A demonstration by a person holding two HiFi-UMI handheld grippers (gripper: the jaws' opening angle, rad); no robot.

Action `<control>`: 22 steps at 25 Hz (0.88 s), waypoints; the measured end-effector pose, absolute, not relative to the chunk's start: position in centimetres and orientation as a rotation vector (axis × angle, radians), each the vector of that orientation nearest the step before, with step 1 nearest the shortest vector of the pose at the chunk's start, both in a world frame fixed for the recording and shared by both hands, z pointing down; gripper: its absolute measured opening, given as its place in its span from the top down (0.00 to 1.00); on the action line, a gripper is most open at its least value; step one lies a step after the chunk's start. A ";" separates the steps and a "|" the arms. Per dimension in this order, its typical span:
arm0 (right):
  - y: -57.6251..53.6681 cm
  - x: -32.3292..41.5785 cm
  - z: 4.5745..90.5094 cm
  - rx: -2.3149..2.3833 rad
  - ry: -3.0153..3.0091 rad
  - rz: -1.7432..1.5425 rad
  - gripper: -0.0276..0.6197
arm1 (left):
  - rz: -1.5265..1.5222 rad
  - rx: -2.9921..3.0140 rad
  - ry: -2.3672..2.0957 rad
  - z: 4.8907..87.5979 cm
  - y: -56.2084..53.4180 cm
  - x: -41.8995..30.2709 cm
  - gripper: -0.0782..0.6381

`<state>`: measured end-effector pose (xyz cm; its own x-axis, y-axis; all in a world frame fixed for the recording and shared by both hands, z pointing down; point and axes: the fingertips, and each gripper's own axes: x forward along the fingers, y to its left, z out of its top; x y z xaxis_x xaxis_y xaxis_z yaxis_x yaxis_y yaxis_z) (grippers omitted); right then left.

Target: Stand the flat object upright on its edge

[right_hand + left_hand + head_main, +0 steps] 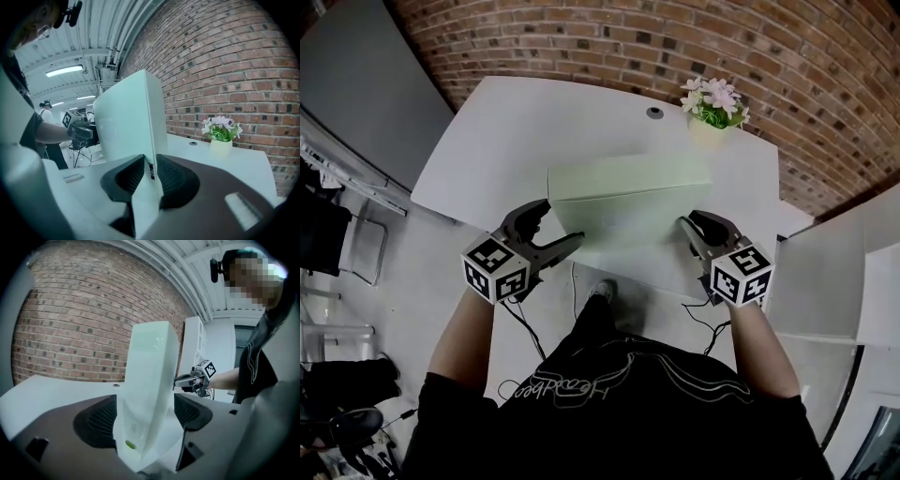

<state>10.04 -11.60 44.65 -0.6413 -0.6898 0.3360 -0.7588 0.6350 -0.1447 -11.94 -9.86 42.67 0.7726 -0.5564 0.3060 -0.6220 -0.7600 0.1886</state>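
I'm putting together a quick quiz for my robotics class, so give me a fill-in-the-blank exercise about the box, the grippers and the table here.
1. The flat box stands ___ on its edge on the white table.
2. The right gripper has its jaws clamped on the box, while the left gripper has its jaws ___, not pressing it.
3. The pot near the wall holds ___.
4. The wall is built of ___.
Missing words: upright; open; flowers; brick.
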 end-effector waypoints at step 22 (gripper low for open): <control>-12.1 9.8 44.8 1.229 -2.605 0.492 0.82 | 0.528 2.795 -0.864 43.2 -10.7 -10.9 0.44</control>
<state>9.80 -12.15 44.80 -0.6264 -0.7042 0.3343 -0.7776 0.5943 -0.2051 -10.88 -10.73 43.16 0.7697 -0.5125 0.3806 -0.5722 -0.8182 0.0554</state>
